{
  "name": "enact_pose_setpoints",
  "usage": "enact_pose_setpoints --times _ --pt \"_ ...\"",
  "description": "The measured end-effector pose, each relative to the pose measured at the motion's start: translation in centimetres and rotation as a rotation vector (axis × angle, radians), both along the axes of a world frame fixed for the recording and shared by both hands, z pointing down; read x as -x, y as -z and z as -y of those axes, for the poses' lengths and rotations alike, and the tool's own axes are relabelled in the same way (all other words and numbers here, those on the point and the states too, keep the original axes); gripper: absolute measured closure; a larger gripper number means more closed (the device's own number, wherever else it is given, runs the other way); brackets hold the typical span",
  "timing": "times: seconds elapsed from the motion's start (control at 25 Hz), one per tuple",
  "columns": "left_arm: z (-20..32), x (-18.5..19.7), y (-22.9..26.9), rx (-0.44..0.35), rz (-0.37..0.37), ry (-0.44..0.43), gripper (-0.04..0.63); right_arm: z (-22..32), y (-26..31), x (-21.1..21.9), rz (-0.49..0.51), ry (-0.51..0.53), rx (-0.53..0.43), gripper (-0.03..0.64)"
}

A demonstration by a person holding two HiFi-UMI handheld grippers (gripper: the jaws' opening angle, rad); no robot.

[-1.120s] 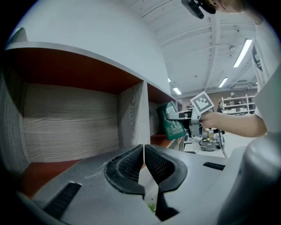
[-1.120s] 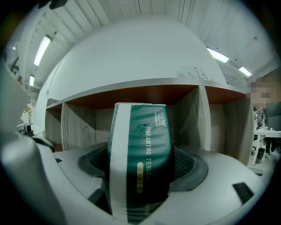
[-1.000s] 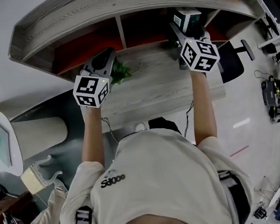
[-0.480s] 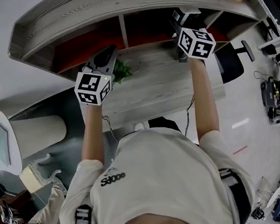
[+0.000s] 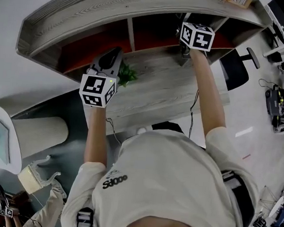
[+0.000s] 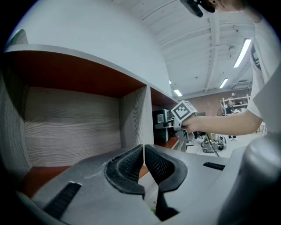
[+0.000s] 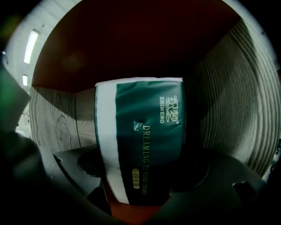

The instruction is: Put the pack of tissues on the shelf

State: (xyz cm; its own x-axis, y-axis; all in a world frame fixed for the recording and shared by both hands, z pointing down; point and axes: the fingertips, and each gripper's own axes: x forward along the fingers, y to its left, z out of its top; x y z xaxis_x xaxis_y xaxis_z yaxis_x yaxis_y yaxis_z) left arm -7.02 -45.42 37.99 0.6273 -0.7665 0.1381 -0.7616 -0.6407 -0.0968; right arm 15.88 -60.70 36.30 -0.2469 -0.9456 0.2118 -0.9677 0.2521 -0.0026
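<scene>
When seen from the head, curves above a desk [image 5: 158, 94]: the shelf [image 5: 116, 7], split into compartments by upright dividers. Has the right gripper [image 5: 183, 32] reaching into a compartment toward the shelf's right end, jaws out of sight under the top board. Has the left gripper [image 5: 111, 58] at the mouth of a compartment further left along the shelf, with a plant [image 5: 127, 74] just beside it, below the shelf.

In the left gripper view, faces a compartment with red-brown floor and ceiling, a wood-grain back and a divider at its right. Keeps both jaws pressed together, pad against pad, gripping nothing. Catches the right gripper beyond that divider, further along the shelf.

In the right gripper view, looks into a shelf compartment with red-brown ceiling, wood-grain back and wood-grain right wall. Holds the pack [image 7: 145, 140] inside it, clamped between the two jaws, one at each side of the lower half. Stands on end, long axis near vertical, green face toward the camera, white stripe down the left edge, gold print running down the length. Lower end close over the red-brown shelf floor; touching or not, cannot tell.
</scene>
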Motion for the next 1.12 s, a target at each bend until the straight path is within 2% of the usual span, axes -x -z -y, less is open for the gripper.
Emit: enact_pose_setpoints --times 0.24,0.48,0.72,0.88,0.92,1.0,1.12 --pt "-1.1 0.4 0.8 -0.015 0.002 0.0 0.569 -1.7 -0.1 -0.9 -0.046 -0.014 0.018 0.234" --pt "-2.9 0.6 1.1 -0.027 -0.001 -0.005 0.569 -5.9 0.5 -2.1 -0.025 -0.037 0.003 0.233" --pt "-5.2 0.0 1.2 -0.032 0.004 -0.058 0.569 -12.2 0.1 -3.3 -0.02 -0.079 0.041 0.235" --pt "-6.9 -1.1 1.2 -0.043 0.016 -0.116 0.569 -17.3 -0.8 -4.2 -0.054 -0.12 0.062 0.241" --pt "-7.3 -1.5 1.4 -0.049 0.017 -0.127 0.569 -18.5 -0.9 -4.6 -0.066 -0.132 0.061 0.267" --pt "-8.4 -2.6 1.9 -0.059 0.015 -0.151 0.569 -21.2 -0.7 -5.8 -0.077 -0.175 0.047 0.43" --pt "-9.9 -3.8 2.9 -0.059 0.001 -0.191 0.569 -25.0 0.3 -7.3 -0.066 -0.218 0.02 0.513"
